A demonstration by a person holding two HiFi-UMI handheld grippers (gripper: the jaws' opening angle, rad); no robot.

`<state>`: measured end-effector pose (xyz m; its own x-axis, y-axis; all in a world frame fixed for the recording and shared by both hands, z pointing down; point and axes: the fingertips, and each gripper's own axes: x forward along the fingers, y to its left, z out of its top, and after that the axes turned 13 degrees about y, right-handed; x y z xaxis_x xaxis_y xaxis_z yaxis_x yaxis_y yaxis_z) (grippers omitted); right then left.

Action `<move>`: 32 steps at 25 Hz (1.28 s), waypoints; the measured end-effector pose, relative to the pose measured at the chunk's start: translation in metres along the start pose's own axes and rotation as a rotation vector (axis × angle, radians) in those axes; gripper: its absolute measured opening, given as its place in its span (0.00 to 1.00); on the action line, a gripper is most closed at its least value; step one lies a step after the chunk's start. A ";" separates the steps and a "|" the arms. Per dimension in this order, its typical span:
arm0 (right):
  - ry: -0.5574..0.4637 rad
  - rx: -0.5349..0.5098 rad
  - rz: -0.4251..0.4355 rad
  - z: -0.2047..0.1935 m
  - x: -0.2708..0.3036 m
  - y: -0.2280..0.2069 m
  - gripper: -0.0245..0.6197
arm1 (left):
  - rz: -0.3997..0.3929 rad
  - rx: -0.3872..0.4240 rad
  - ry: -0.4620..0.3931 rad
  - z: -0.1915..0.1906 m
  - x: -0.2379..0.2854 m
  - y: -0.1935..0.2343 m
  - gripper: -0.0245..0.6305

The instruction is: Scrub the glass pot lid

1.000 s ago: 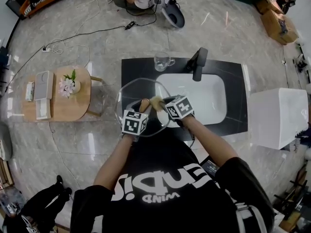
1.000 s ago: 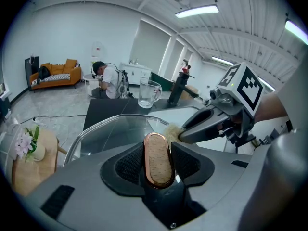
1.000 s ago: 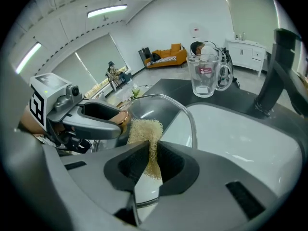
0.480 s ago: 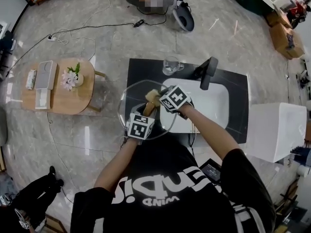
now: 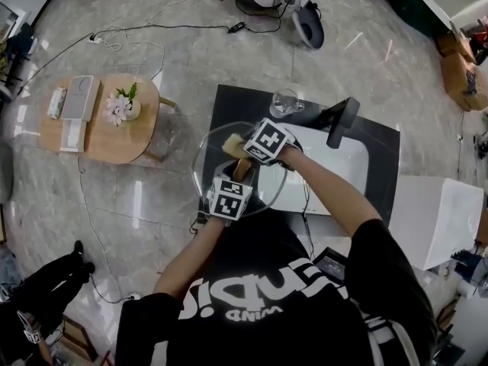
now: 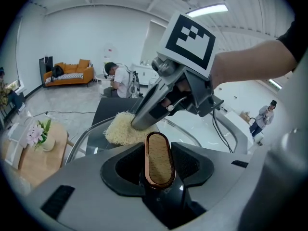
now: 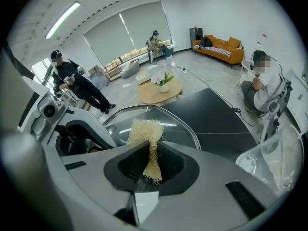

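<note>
The glass pot lid (image 5: pixel 206 158) is held up over the black counter's left end, tilted toward me. My left gripper (image 5: pixel 237 178) is shut on its copper-rimmed wooden knob (image 6: pixel 159 160); the lid's metal rim (image 6: pixel 85 137) curves beyond the jaws. My right gripper (image 5: pixel 239 149) is shut on a pale yellow loofah pad (image 7: pixel 146 133) and presses it against the lid's glass (image 7: pixel 180 126). In the left gripper view the loofah pad (image 6: pixel 121 128) lies flat on the glass just past the knob, under the right gripper (image 6: pixel 144 115).
A white sink basin (image 5: pixel 345 166) is set in the black counter (image 5: pixel 229 101), with a black faucet (image 5: pixel 341 122) and a glass cup (image 5: pixel 285 102) at its far edge. A round wooden table (image 5: pixel 103 139) with flowers stands left. A white box (image 5: pixel 436 218) stands right. People stand around the room.
My right gripper has slid the loofah across the lid, away from the left gripper toward the lid's far side. The left gripper has kept hold of the knob.
</note>
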<state>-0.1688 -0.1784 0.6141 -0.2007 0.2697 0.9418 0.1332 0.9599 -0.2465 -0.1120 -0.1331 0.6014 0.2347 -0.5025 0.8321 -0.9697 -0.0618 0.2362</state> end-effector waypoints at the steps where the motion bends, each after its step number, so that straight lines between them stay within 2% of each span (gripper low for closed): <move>1: 0.006 -0.019 0.014 0.004 0.002 0.003 0.10 | 0.007 -0.005 -0.005 0.000 0.001 0.000 0.32; 5: 0.039 -0.106 0.066 0.016 0.008 0.018 0.10 | 0.029 -0.031 -0.008 0.000 0.001 0.001 0.32; 11: 0.127 -0.272 0.092 0.026 0.015 0.032 0.10 | 0.050 -0.078 -0.008 -0.001 0.002 0.002 0.32; 20: 0.172 -0.318 0.198 0.035 0.027 0.060 0.10 | 0.065 -0.094 -0.021 -0.004 0.002 0.003 0.32; 32: 0.235 -0.435 0.240 0.048 0.025 0.070 0.10 | 0.065 -0.098 -0.019 -0.002 0.002 0.002 0.32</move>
<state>-0.2111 -0.1007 0.6093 0.1001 0.4051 0.9088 0.5474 0.7403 -0.3903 -0.1131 -0.1323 0.6044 0.1694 -0.5188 0.8380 -0.9714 0.0555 0.2308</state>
